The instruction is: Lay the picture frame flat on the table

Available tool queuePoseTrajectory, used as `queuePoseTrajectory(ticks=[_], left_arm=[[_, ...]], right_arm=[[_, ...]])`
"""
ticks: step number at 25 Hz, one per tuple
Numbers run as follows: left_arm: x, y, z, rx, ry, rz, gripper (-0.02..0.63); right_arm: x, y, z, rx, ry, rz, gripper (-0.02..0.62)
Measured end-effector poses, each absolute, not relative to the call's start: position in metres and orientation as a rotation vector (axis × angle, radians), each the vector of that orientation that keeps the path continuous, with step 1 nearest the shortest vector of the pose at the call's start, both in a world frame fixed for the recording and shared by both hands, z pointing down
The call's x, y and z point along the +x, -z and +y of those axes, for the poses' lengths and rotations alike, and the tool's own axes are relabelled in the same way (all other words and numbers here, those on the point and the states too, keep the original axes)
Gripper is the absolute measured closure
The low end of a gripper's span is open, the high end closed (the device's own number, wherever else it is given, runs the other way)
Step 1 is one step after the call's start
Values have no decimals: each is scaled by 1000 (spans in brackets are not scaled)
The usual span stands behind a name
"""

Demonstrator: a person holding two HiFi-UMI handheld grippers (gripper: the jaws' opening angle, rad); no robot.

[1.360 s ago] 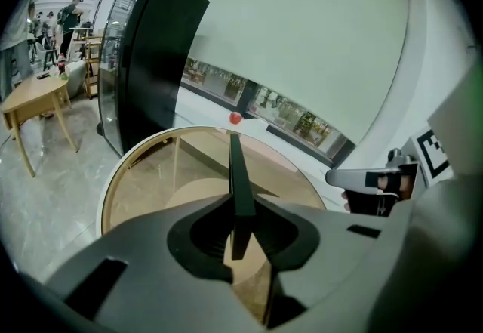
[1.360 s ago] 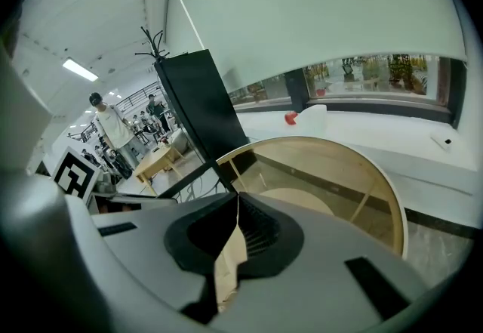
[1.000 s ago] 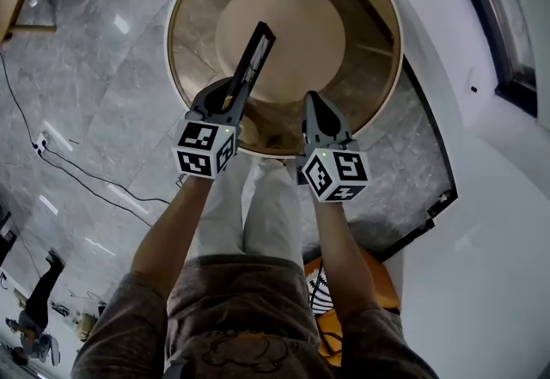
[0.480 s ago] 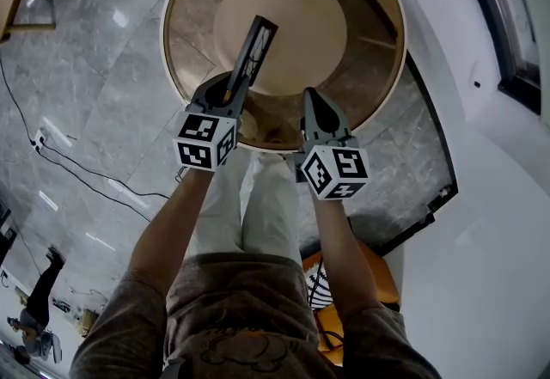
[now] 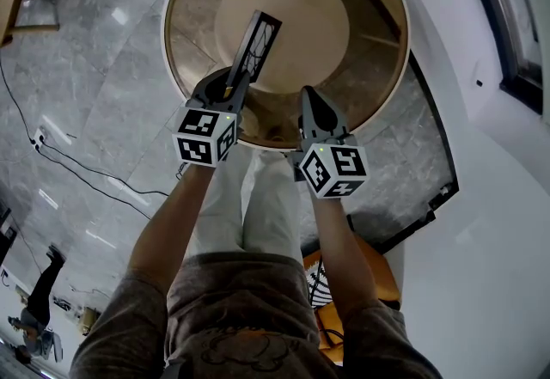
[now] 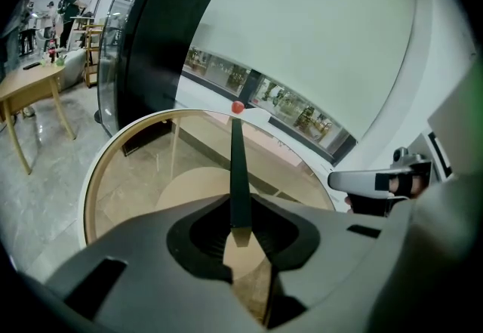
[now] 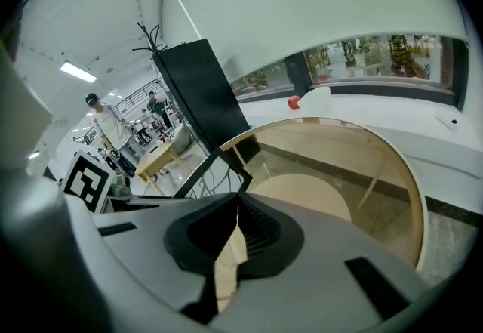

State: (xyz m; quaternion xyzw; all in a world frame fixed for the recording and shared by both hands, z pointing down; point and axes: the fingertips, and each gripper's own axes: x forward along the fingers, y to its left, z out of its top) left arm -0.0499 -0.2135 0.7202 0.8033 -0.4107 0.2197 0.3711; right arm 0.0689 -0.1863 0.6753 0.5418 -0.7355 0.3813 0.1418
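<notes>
The black picture frame (image 5: 254, 49) stands tilted over the round glass table, whose wooden rim (image 5: 174, 51) curves past on the left. My left gripper (image 5: 234, 90) is shut on the frame's near lower edge. In the left gripper view the frame (image 6: 238, 173) shows edge-on as a thin dark bar rising from between the jaws of the left gripper (image 6: 240, 232). My right gripper (image 5: 308, 96) hovers over the table's near edge, to the right of the frame and apart from it, shut with nothing in it. In the right gripper view the frame (image 7: 217, 167) leans at the left beyond the right gripper (image 7: 235, 232).
A round wooden lower shelf (image 5: 296, 21) shows through the glass. A white curved ledge (image 5: 481, 128) wraps the table's right side, with a small red object (image 7: 293, 103) on it. A cable (image 5: 86, 173) runs on the floor at left. An orange item (image 5: 378, 278) lies by my feet.
The left gripper has lifted slightly toward the table's middle, and the frame has turned so that more of its face shows. The right gripper has barely moved.
</notes>
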Motion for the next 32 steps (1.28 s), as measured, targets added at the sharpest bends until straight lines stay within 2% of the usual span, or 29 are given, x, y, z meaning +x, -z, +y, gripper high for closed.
queuePoseTrajectory(ticks=[13,32], left_arm=[[-69,-733,-225,2028,-557,-1083,508],[-85,-755,-238,2014,-599,-1132,428]], right_arm=[[53,-685,-190,1547,-1121,-2107,575],[41,-698,-201,1519,-1151,-2104,575]])
